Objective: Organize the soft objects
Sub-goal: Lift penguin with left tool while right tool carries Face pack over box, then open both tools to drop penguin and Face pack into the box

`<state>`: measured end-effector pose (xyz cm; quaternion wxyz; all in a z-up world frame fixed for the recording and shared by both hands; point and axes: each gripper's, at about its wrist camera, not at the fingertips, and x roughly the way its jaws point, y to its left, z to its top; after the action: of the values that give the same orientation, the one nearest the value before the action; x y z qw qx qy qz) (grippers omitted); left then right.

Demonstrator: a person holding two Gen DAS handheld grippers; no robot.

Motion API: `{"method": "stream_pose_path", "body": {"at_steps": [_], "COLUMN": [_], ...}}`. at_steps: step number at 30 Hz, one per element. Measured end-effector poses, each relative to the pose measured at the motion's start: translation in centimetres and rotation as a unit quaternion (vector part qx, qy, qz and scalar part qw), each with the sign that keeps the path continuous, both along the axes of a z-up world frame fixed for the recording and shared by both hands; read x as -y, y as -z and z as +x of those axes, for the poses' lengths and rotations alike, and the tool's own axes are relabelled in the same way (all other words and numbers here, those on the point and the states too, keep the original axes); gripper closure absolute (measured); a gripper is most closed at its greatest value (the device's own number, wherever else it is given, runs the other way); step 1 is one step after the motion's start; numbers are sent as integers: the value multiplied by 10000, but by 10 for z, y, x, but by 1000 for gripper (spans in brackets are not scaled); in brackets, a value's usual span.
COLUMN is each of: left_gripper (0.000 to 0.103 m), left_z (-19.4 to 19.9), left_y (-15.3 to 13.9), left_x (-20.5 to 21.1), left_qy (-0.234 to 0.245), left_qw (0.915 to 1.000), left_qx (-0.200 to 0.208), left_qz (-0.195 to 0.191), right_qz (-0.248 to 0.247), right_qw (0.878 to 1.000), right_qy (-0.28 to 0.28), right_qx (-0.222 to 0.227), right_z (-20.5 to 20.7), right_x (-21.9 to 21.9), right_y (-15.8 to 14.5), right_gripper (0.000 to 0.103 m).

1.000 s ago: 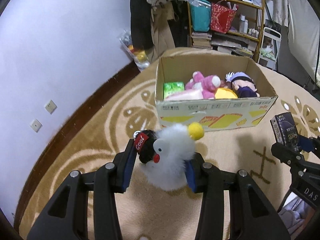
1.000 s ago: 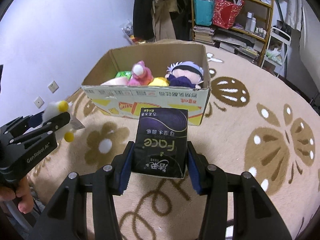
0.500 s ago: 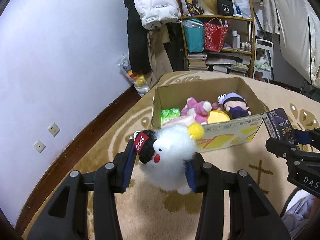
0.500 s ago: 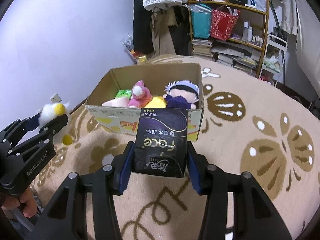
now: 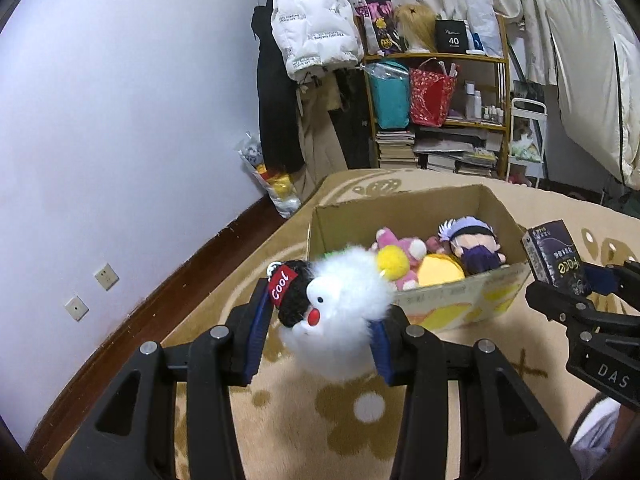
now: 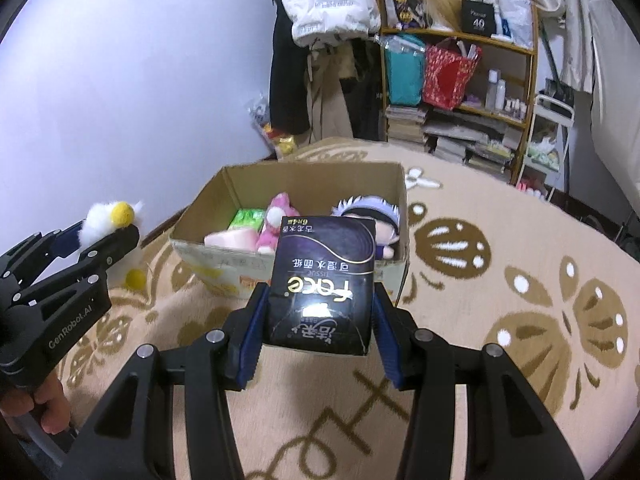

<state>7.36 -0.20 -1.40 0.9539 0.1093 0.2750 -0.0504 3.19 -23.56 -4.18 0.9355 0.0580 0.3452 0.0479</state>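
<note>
My left gripper [image 5: 318, 334] is shut on a fluffy white plush [image 5: 340, 312] with a black "Cool" cap and yellow pompoms, held in the air in front of an open cardboard box [image 5: 452, 308]. My right gripper [image 6: 318, 338] is shut on a black tissue pack [image 6: 324, 284], also lifted in front of the box [image 6: 304, 184]. The box holds a pink plush [image 6: 276, 224], a purple-haired doll [image 6: 372, 216], a green pack [image 6: 248, 218] and a yellow item [image 5: 442, 270]. The white plush also shows in the right wrist view [image 6: 110, 218], the tissue pack in the left wrist view [image 5: 556, 256].
The box stands on a beige patterned rug [image 6: 520, 280]. A lavender wall [image 5: 120, 120] runs along the left. A cluttered shelf [image 5: 440, 112] with bags and books, and hanging clothes [image 5: 316, 32], stand behind the box.
Both grippers have risen with their loads and tilted up, so more of the room behind shows. The white plush now overlaps the box's near left corner in the left wrist view.
</note>
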Motion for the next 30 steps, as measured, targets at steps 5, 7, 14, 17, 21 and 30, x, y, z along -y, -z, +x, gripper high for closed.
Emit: {"method": "stream_pose_path", "body": {"at_steps": [5,7,14,17,21,30], "left_gripper": [60,60,60,60,60,60], "left_z": [11,16,39,49,65,95], "left_y": [0,0,4,6,8,7], "left_x": [3,4,5,3,6,15], "left_qy": [-11,-11,-32,-84,36,103], "left_qw": [10000,10000,9999,9997,9994,9988], "left_qx": [39,34,1,-45,-177,-250], "left_qz": [-32,-76,-117,-219,-282,-403], "right_qz": [94,116,231,246,318,423], "right_qw": [9999,9998,9995,9994,9992,9990], "right_qy": [45,52,70,50,58,13], "right_qx": [91,123,217,241,221,152], "right_z": [8,11,28,38,48,68], "right_x": [3,4,8,7,7,6], "right_y": [0,0,1,2,7,19], "right_gripper": [51,51,51,51,51,51]}}
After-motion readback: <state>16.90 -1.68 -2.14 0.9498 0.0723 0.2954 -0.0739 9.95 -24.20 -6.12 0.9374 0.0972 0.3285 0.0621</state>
